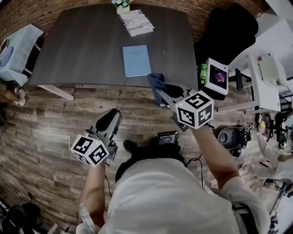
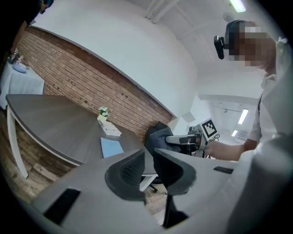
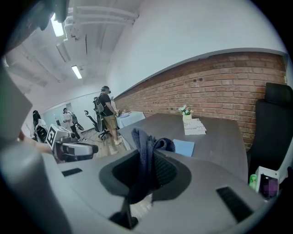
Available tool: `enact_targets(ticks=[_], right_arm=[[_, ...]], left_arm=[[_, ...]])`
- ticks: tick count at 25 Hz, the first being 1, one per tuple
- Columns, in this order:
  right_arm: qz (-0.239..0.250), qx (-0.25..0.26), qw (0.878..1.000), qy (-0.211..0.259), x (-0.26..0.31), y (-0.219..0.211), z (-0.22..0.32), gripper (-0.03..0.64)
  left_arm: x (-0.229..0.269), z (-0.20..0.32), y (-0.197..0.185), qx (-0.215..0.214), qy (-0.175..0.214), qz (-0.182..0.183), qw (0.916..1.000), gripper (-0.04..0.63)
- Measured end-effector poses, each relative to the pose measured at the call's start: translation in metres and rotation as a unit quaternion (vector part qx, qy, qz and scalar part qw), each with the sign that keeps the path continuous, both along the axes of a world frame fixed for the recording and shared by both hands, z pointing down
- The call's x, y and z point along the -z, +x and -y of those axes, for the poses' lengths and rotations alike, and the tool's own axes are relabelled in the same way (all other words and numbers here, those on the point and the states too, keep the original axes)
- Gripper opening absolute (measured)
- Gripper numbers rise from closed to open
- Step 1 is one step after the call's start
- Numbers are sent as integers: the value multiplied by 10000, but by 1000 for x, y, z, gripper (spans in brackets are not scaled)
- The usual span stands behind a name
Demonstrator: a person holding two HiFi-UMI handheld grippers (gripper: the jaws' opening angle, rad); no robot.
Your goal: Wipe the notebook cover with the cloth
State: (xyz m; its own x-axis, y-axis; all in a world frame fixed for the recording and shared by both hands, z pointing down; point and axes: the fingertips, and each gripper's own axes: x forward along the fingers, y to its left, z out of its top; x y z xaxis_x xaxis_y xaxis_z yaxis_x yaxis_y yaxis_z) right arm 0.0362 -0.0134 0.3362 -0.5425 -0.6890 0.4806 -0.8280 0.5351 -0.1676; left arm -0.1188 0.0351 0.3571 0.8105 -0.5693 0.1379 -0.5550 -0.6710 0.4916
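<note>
The right gripper has its jaws closed on a dark blue cloth; the fabric is pinched between the pads, bunches above the tips and hangs in a fold below them; in the head view this gripper points up and left, tilted somewhat downward, with the cloth just at the near edge of the table; the right forearm reaches forward from a white sleeve, nearly straight.

The left gripper shows only a narrow gap between its jaws, with nothing in it; from the head view it sits over the wood floor, short of the table, pointing roughly level toward it; the left arm is bent and kept closer to the body.

The light blue notebook lies flat on the dark grey table near its front edge, just beyond the cloth and apart from it; neither gripper touches it; farther back lie a printed booklet and a small flower pot; a black chair stands to the table's right.
</note>
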Motion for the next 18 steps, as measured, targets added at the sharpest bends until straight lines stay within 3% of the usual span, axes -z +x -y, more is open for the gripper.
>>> enact_targets(ticks=[8,18], right_arm=[[-233,26,9993,-280,-26,6,55,71],[-330,493,9956,-721,-62,-4,172,71]], left_arm=[[-17,39,13,27,-19,78,10000,66],[-53,128,33,465,-446,282,9975,58]])
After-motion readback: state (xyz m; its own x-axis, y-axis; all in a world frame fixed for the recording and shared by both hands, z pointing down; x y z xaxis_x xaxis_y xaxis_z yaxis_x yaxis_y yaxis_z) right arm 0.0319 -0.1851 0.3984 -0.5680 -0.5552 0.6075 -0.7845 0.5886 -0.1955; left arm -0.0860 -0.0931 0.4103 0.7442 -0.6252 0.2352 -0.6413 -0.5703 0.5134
